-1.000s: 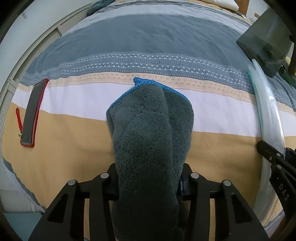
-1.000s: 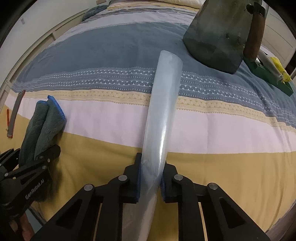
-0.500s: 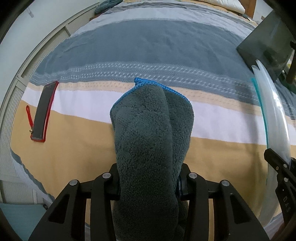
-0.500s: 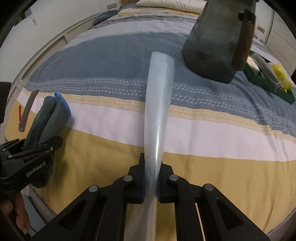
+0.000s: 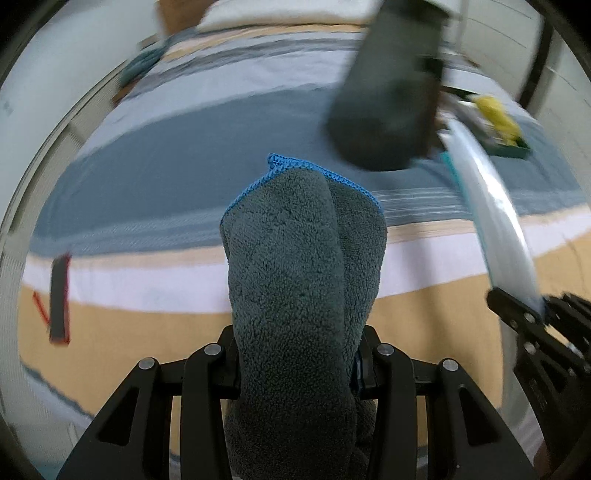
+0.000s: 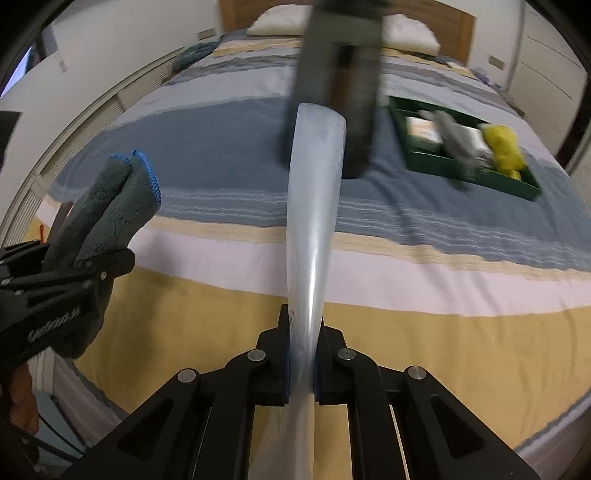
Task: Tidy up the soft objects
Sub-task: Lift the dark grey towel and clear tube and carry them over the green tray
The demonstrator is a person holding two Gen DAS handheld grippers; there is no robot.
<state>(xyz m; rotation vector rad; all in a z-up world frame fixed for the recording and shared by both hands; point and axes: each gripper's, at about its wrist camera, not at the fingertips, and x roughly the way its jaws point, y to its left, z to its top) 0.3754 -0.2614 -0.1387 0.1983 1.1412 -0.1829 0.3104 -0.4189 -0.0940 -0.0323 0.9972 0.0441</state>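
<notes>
My left gripper is clenched on a folded grey towel held above the striped bed. My right gripper pinches a clear plastic bag. A green tray lies farther up the bed.

Folded towel held above bed, left of plastic bag. Tray placed on bed, far right. Pillows located at headboard, behind.

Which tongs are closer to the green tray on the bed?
Right. The right tongs, shut on the clear bag, are nearer the green tray; the left tongs, holding the gray towel, are farther left.
</notes>
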